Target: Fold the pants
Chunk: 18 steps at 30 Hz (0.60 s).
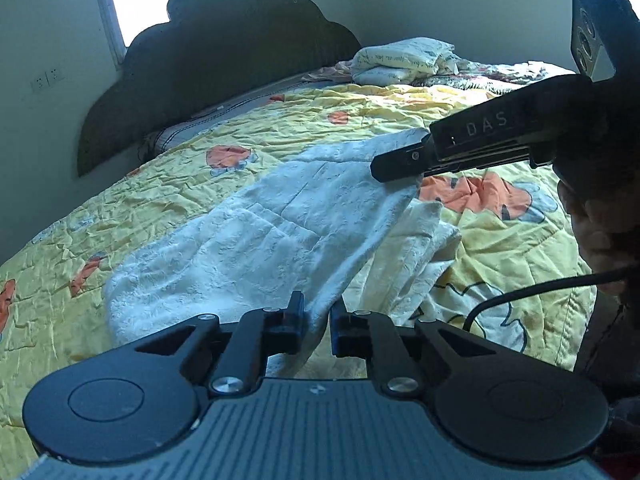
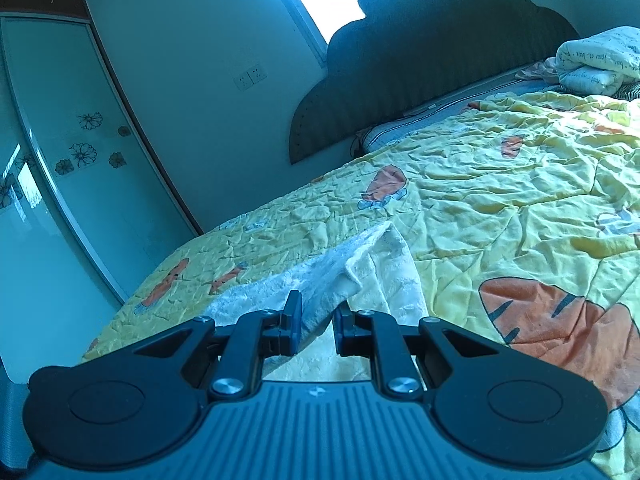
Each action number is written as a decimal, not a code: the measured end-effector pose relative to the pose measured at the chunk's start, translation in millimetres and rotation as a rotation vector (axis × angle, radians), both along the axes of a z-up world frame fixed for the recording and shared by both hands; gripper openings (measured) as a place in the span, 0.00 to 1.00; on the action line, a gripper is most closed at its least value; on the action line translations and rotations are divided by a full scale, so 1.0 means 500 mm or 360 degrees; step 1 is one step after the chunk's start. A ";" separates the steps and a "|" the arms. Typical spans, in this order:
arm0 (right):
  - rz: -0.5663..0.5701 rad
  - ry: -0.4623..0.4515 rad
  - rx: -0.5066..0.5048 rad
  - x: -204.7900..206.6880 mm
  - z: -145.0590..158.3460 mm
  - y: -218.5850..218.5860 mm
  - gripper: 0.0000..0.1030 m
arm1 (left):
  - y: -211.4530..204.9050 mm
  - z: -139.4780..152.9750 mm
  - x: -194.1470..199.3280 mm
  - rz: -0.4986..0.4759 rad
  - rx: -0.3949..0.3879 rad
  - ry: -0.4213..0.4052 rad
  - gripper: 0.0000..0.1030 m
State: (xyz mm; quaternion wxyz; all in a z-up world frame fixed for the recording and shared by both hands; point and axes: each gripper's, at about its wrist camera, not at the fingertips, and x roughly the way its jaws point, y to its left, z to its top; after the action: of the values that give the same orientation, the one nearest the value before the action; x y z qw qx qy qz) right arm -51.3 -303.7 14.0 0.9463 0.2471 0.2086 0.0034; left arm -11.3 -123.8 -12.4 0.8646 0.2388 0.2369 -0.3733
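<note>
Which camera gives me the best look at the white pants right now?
The left wrist view: the white pants spread across the yellow quilt, with the right gripper pinching the far edge. The right wrist view shows only a bunched strip.

White pants [image 1: 256, 240] of plush, nubbly cloth with a matt pile; yellow quilt [image 1: 360, 104] of thin, finely crinkled printed cloth; left gripper [image 1: 316, 320] and right gripper [image 2: 316, 320] of matt black plastic with bright metal screw heads and ribbed housings; wardrobe door [image 2: 60, 120] of glossy, reflective glass
</note>
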 end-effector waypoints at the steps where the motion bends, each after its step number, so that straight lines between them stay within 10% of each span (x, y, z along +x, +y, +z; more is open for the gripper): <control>1: -0.0005 0.0045 0.0020 0.000 -0.016 -0.004 0.15 | -0.004 -0.011 -0.002 -0.0008 0.0026 0.0005 0.13; 12: -0.0056 0.0158 0.0265 -0.014 -0.069 -0.051 0.22 | -0.010 -0.038 0.003 -0.0030 0.0044 0.0006 0.14; 16: -0.0417 0.0009 -0.0336 -0.051 0.014 -0.011 0.30 | -0.009 -0.037 0.003 -0.0022 0.0035 0.0008 0.14; 18: -0.0312 -0.0089 -0.0562 -0.047 0.046 0.028 0.30 | -0.009 -0.037 0.005 -0.0021 0.0021 0.0025 0.13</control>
State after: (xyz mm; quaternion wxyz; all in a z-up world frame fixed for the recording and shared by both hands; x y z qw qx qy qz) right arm -74.7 -289.9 37.0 0.9761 0.0962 0.1546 -0.1185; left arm -8.7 -128.5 -30.9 0.8586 0.2432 0.2444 -0.3794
